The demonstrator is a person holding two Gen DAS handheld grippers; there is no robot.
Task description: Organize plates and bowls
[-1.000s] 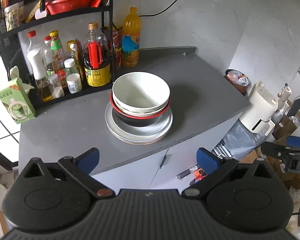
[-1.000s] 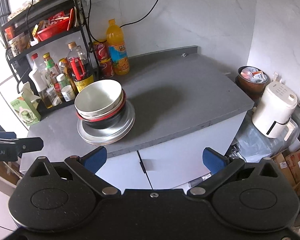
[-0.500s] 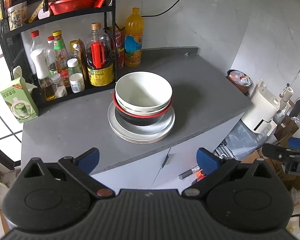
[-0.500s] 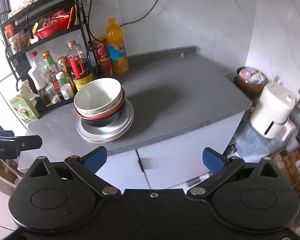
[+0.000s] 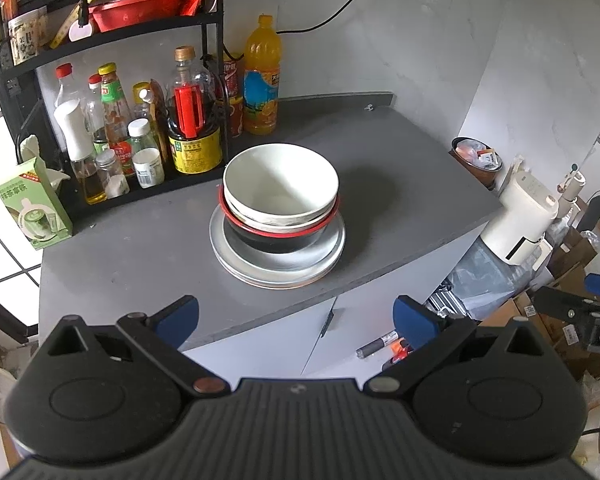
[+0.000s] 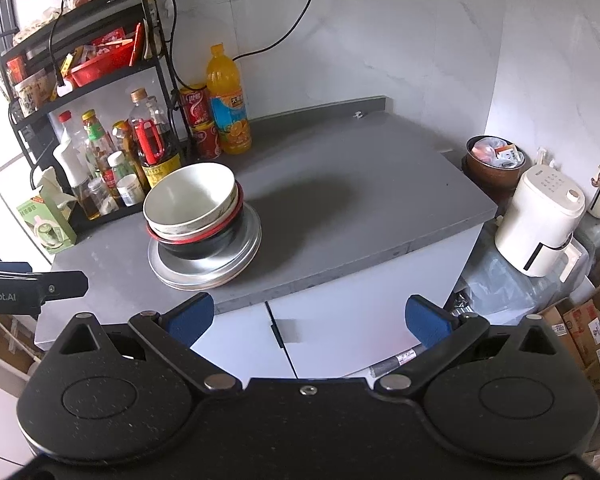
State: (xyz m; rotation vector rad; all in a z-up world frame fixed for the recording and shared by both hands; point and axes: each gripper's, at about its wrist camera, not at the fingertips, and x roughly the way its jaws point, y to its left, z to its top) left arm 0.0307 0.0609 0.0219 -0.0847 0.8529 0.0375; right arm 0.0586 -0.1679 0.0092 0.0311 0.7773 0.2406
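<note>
One stack stands on the grey counter. At the bottom lie metal plates, then a black bowl with a red rim, then nested white bowls on top. My left gripper hangs open in front of the counter edge, well short of the stack, nothing between its blue-tipped fingers. My right gripper is also open and empty, off the counter's front edge, with the stack to its upper left.
A black rack of sauce bottles stands at the back left, with an orange drink bottle and a green carton nearby. A white appliance and cardboard boxes sit on the floor to the right.
Both grippers have drawn back slightly from the counter, so the stack looks a little farther off. The stack itself has not moved and both grippers stay open.
</note>
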